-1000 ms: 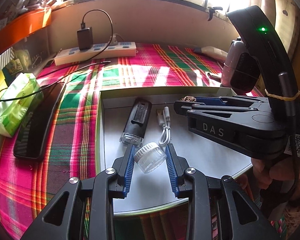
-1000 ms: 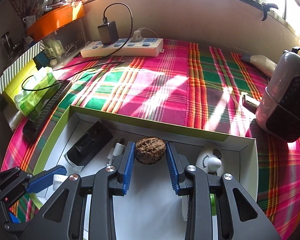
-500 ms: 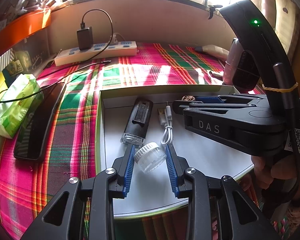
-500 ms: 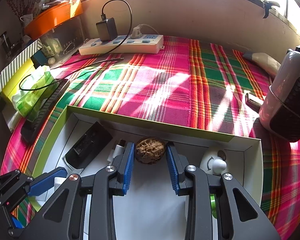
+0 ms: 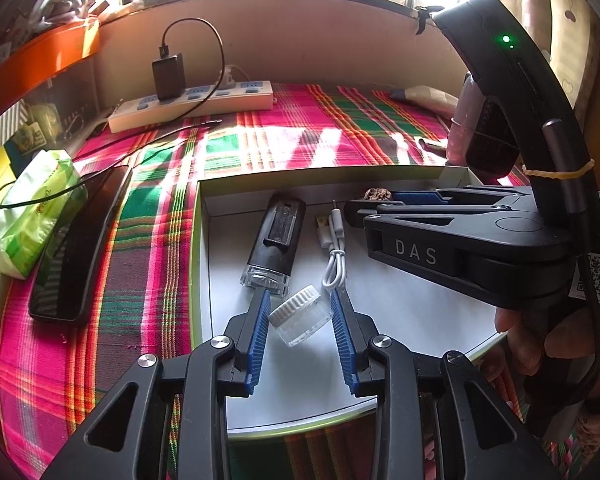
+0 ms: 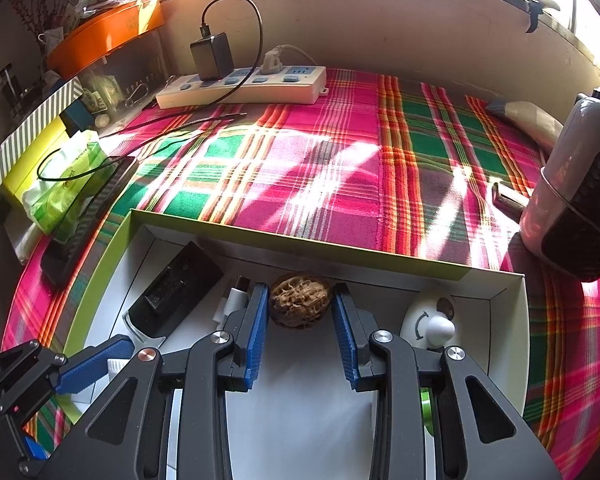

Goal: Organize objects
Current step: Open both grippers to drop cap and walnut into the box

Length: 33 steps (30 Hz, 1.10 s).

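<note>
— What's on that surface with the plaid cloth?

— A shallow white box in front, a power strip at the back, and a tissue pack beside a black case on the left.
</note>
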### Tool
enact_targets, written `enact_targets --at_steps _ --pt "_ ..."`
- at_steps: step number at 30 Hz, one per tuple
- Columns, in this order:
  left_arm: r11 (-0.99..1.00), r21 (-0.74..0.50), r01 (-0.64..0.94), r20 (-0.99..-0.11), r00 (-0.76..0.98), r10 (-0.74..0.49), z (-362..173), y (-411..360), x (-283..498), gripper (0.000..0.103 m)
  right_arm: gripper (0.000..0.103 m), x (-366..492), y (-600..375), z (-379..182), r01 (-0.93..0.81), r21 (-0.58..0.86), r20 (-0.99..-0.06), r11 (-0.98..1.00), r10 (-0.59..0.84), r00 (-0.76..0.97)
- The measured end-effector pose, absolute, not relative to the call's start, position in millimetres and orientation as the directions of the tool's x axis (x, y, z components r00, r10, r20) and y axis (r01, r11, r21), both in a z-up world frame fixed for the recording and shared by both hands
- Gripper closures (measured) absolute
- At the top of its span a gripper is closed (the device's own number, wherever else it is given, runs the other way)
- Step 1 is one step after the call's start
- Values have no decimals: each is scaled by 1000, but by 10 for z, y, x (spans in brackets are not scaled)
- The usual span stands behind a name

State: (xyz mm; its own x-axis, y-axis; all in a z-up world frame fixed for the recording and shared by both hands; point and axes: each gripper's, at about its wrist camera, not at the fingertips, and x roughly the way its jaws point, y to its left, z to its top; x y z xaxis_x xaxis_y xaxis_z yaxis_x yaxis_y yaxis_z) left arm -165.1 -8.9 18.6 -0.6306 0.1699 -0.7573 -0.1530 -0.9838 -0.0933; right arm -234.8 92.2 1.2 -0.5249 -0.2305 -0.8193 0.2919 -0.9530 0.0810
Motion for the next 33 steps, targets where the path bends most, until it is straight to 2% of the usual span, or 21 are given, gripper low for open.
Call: enact_targets --at_steps 3,7,16,33 --pt "-984 -94 -153 -757 -630 170 184 -92 -1651 73 69 -2348 926 11 290 82 -821 -954 -230 -523" --pt "-984 -100 -150 -756 -631 173 194 -99 -1649 72 60 -2345 930 19 284 85 -821 -955 -229 -524" --pt "-984 -94 -151 -759 -629 169 189 -90 -1619 69 54 -2317 930 43 281 86 -818 -956 -229 -528" --pt "-986 -88 -138 -749 -644 157 269 -143 -1482 65 48 -2144 968 143 272 96 -798 -957 -238 -554"
